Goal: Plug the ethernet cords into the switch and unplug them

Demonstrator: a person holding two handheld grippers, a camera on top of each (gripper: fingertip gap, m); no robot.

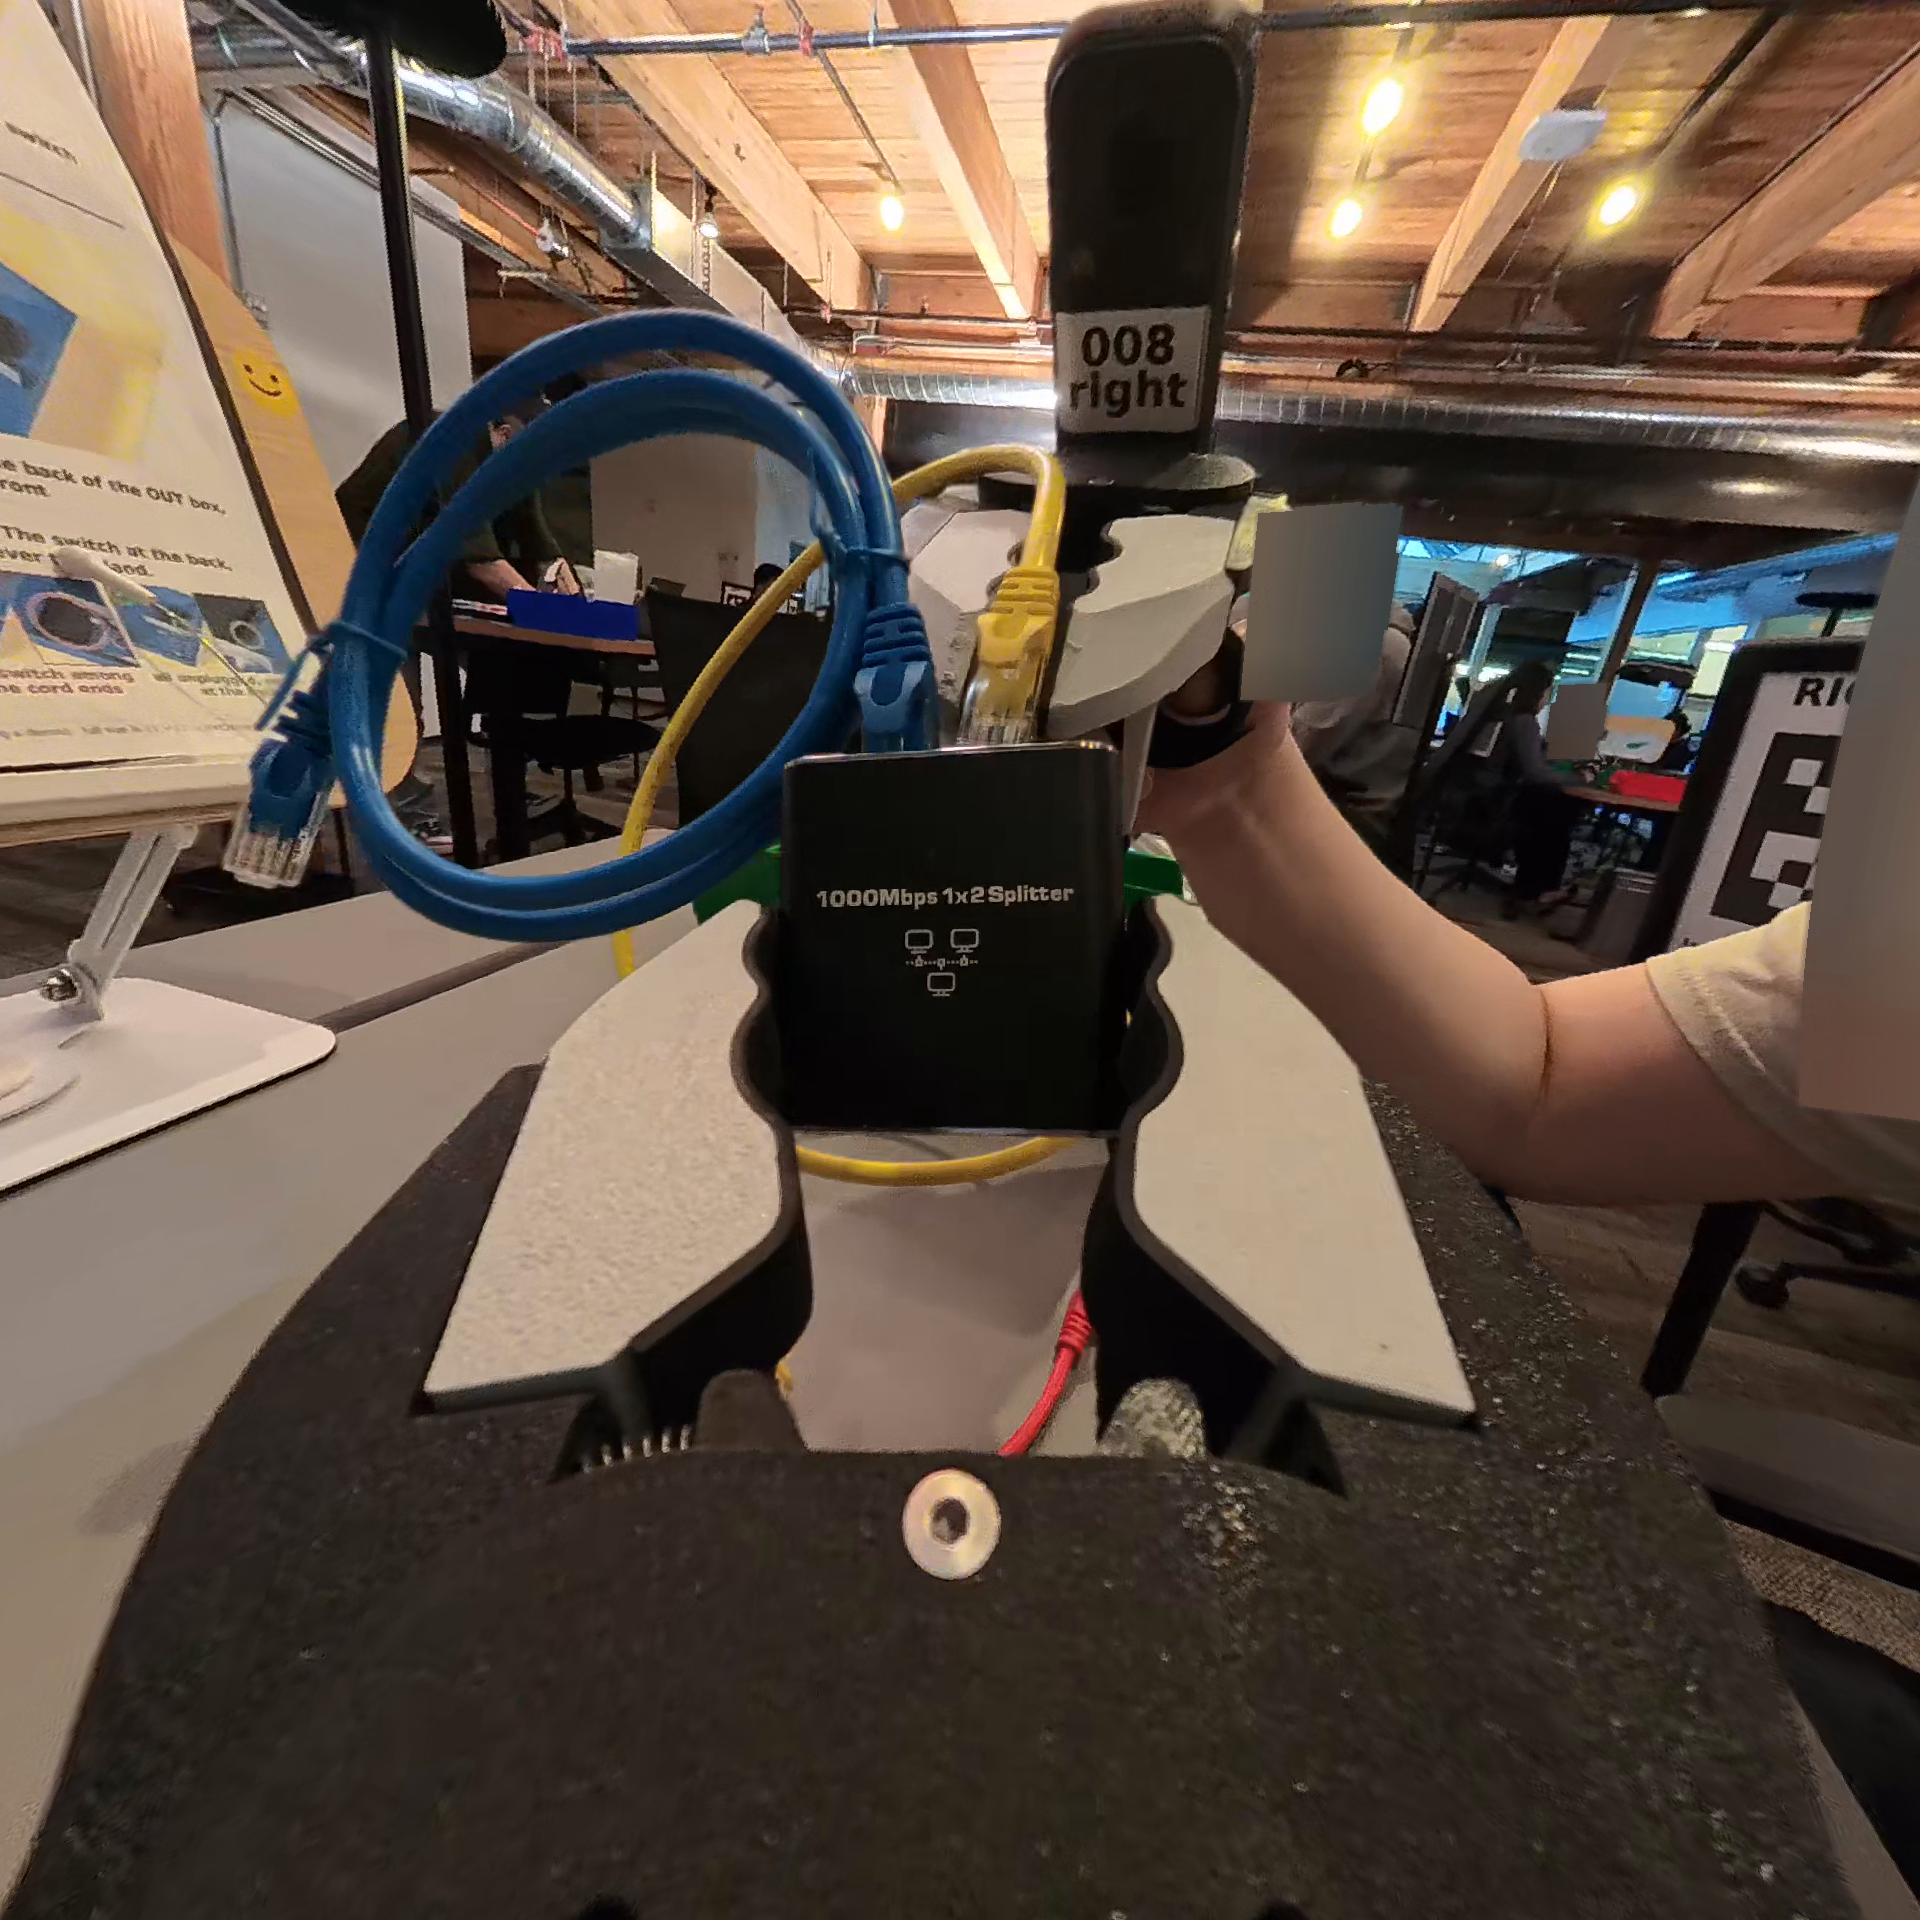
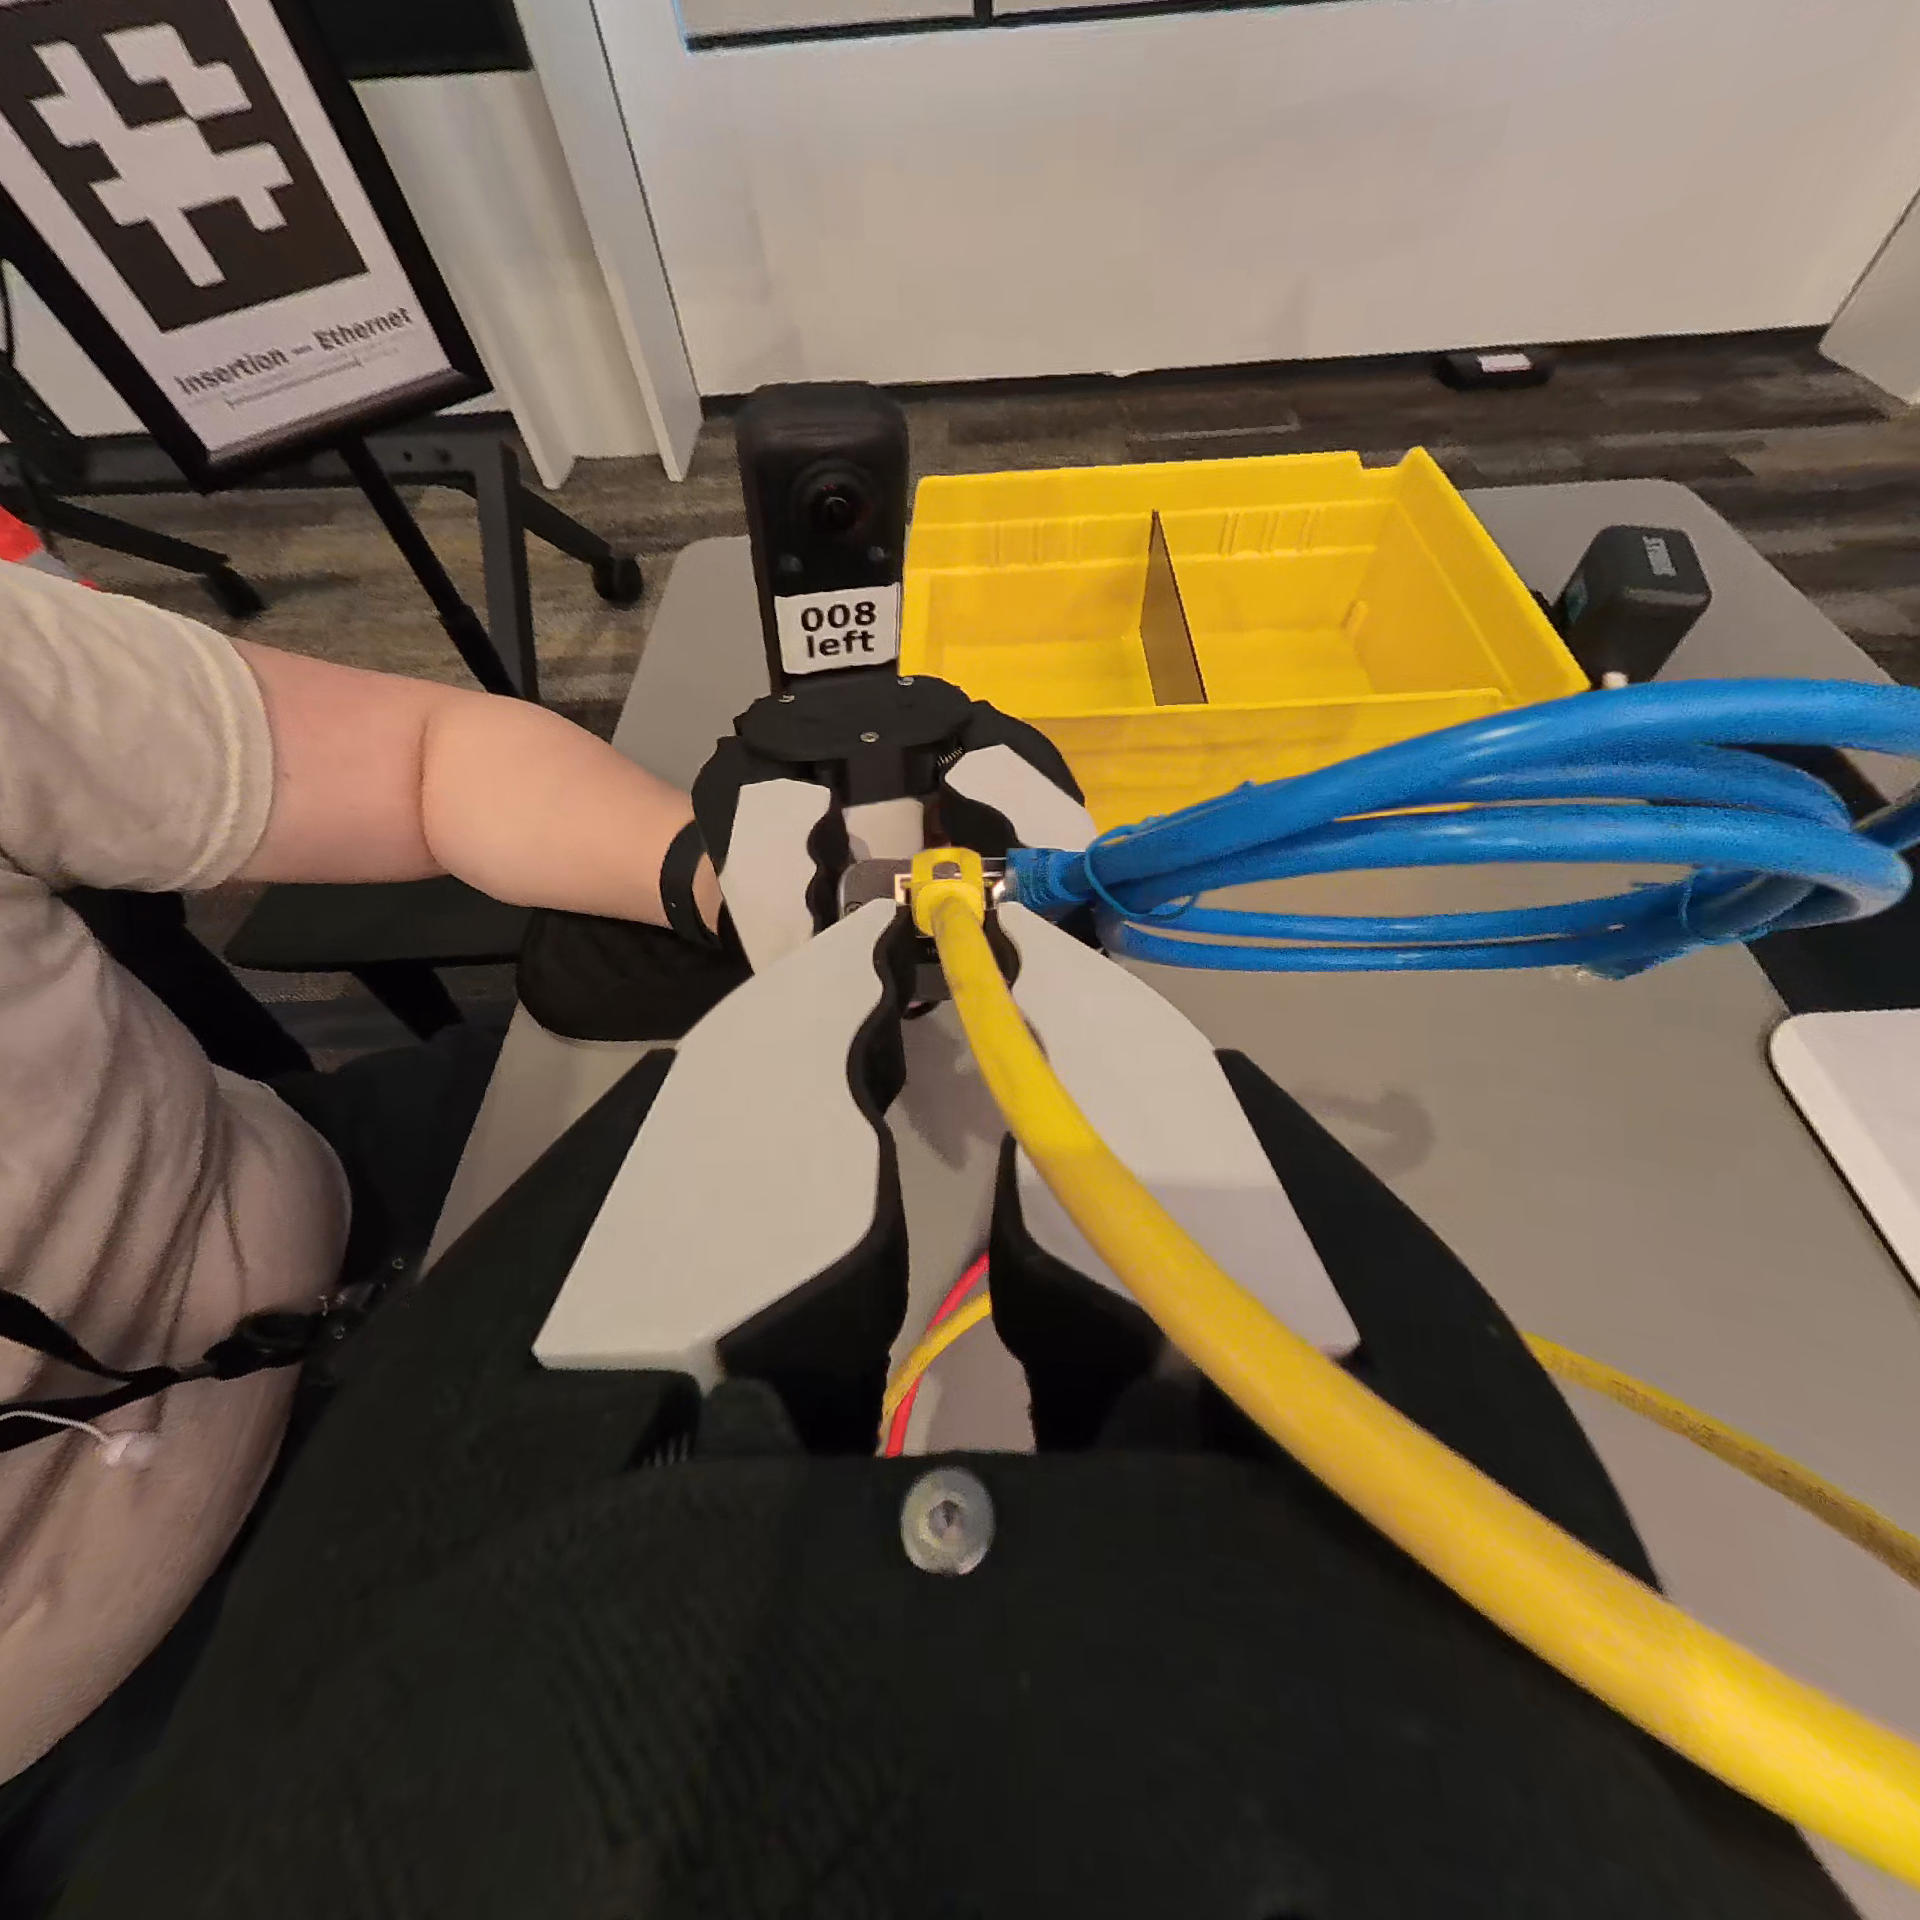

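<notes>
Nearest the lens, the left gripper point(image 1: 940, 935) clamps the black switch point(image 1: 945, 935) by its sides, held up above the grey table point(image 1: 260, 1195). Both cords run into its far end — the blue cord point(image 1: 582, 644) coiled and tied, the yellow cord point(image 2: 1091, 1174) pinched at its plug point(image 2: 940, 878) by the right gripper point(image 2: 943, 894). A yellow bin point(image 2: 1226, 592) sits behind.

The switch point(image 1: 940, 935) hides its own ports, so how deep the yellow plug point(image 1: 1006, 665) sits cannot be told. The blue cord point(image 2: 1558, 831) runs off the right wrist view's edge. A grey patch point(image 1: 1320, 597) masks the background.
</notes>
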